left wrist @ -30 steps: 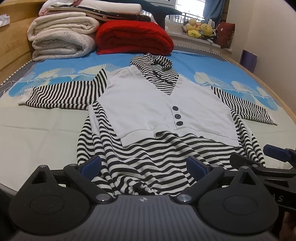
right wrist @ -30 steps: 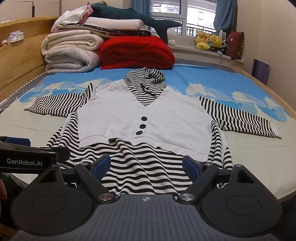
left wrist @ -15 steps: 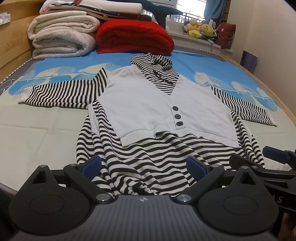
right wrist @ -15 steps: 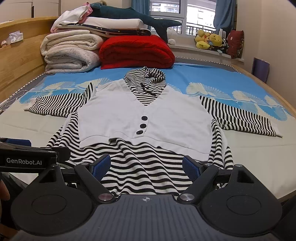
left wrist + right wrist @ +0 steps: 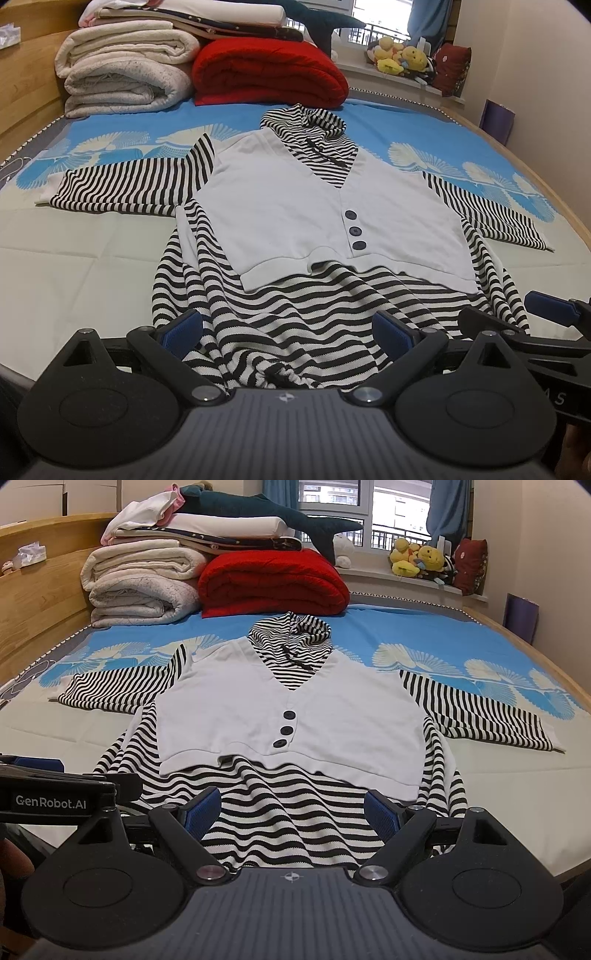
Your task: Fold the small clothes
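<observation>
A small hooded top (image 5: 288,206) (image 5: 295,709) lies face up on the bed, sleeves spread out to both sides. It has a white vest front with three dark buttons and black-and-white striped sleeves, hood and hem. The striped hem is rumpled near the bed's front edge. My left gripper (image 5: 286,334) is open, hovering just above the hem's left part. My right gripper (image 5: 293,812) is open too, over the hem's right part. Nothing is between either pair of fingers. The right gripper's fingers (image 5: 546,314) show at the right edge of the left wrist view.
Folded cream blankets (image 5: 140,587) and a red quilt (image 5: 273,583) are stacked at the head of the bed. Plush toys (image 5: 417,561) sit on the windowsill. A wooden bed frame (image 5: 37,602) runs along the left, a wall on the right.
Both views have shifted only slightly; the grippers stay open near the hem and the garment has not moved.
</observation>
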Available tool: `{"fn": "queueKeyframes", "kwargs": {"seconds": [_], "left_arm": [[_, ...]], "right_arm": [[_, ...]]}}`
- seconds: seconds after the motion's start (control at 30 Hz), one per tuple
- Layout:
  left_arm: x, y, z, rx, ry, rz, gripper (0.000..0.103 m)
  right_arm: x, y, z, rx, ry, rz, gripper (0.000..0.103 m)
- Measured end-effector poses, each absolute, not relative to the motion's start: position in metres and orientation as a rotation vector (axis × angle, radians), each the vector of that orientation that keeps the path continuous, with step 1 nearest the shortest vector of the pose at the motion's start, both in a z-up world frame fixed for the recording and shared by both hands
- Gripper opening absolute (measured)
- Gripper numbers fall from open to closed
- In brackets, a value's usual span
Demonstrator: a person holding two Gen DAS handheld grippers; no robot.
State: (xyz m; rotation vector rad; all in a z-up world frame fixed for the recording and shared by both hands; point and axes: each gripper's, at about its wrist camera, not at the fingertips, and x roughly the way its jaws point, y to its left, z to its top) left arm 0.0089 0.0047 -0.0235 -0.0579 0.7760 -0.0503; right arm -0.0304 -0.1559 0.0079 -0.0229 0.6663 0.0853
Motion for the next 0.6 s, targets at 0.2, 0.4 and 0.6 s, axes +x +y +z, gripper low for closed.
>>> {"fn": "queueKeyframes", "kwargs": {"seconds": [0.2,0.4,0.6], "left_arm": [[0.0097,0.0048,-0.0243,-0.058,0.776,-0.049,0.099],[0.0098,0.0048,-0.0241,-0.059,0.776,-0.049,0.099],[0.0099,0.0047,-0.0240,-0.058,0.776,-0.049,0.099]], "right_arm": [[-0.0301,-0.1562,0.0080,-0.022,0.668,0.085,0.085],[-0.0299,-0.1560,0.0079,-0.019,0.670,0.085,0.085],[-0.0299,-0.1565,0.0079,-0.017,0.672,0.084,0.085]]}}
